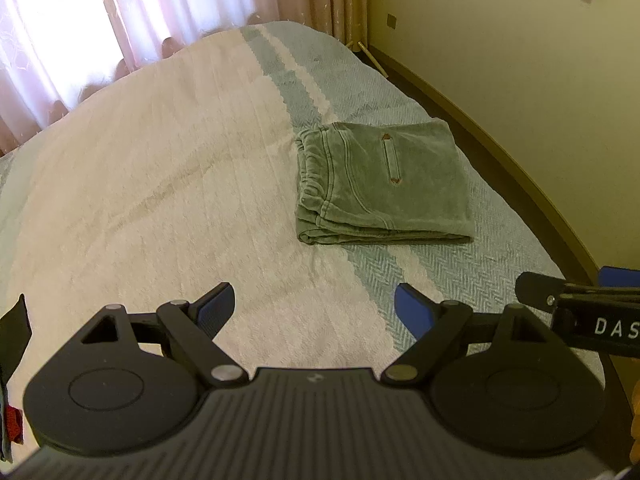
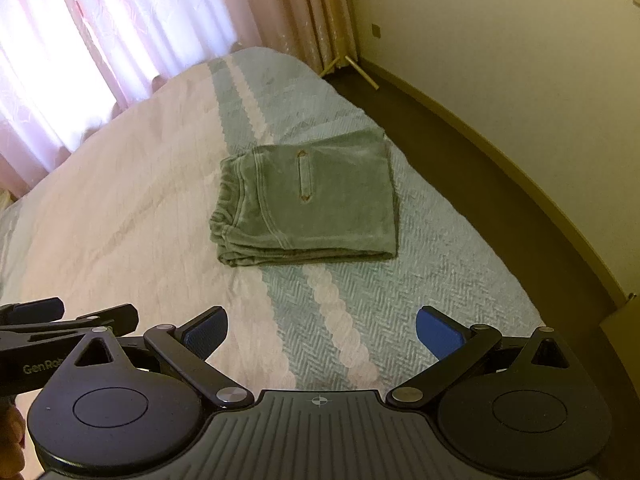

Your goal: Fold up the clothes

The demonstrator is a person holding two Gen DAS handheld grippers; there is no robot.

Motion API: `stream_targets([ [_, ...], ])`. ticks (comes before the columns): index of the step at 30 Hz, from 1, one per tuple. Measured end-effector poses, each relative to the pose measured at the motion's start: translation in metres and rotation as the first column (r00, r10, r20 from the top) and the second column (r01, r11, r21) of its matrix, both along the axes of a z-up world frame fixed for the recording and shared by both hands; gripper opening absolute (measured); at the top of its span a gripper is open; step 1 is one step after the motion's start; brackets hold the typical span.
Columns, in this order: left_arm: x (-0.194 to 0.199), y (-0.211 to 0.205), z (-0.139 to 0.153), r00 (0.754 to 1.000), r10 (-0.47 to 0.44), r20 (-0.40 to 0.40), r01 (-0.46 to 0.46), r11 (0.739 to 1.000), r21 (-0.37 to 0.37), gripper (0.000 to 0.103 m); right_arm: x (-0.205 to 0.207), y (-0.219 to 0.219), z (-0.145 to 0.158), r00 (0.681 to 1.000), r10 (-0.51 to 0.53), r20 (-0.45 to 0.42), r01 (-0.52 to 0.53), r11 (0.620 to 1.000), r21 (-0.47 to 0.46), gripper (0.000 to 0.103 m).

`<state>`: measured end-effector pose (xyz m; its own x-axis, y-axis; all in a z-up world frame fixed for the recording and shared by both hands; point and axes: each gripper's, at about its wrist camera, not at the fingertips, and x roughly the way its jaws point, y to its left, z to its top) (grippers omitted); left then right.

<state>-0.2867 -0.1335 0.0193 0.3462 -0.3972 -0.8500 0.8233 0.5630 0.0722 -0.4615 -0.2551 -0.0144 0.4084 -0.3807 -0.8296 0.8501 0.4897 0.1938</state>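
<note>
Looks finished: green pants (image 2: 308,204) folded into a neat rectangle on the bed (image 2: 120,200), left gripper (image 1: 314,308) and right gripper (image 2: 320,330) both spread, empty, well short of it.

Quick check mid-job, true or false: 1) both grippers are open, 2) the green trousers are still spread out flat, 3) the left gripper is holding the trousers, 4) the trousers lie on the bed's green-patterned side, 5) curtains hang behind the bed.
1) True: the left gripper and right gripper are open.
2) False: the trousers are folded into a compact stack.
3) False: it holds nothing and sits apart from them.
4) True, mostly: their waistband end reaches the bed's cream part.
5) True: curtains hang there.
</note>
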Motion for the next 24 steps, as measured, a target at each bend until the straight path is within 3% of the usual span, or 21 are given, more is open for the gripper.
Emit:
stream_targets([
  [24, -0.014, -0.009, -0.017, 0.999, 0.043, -0.016, -0.042, 0.999, 0.025, 0.085, -0.009, -0.013, -0.013, 0.998, 0.054, -0.009, -0.054, 0.998, 0.043, 0.103],
])
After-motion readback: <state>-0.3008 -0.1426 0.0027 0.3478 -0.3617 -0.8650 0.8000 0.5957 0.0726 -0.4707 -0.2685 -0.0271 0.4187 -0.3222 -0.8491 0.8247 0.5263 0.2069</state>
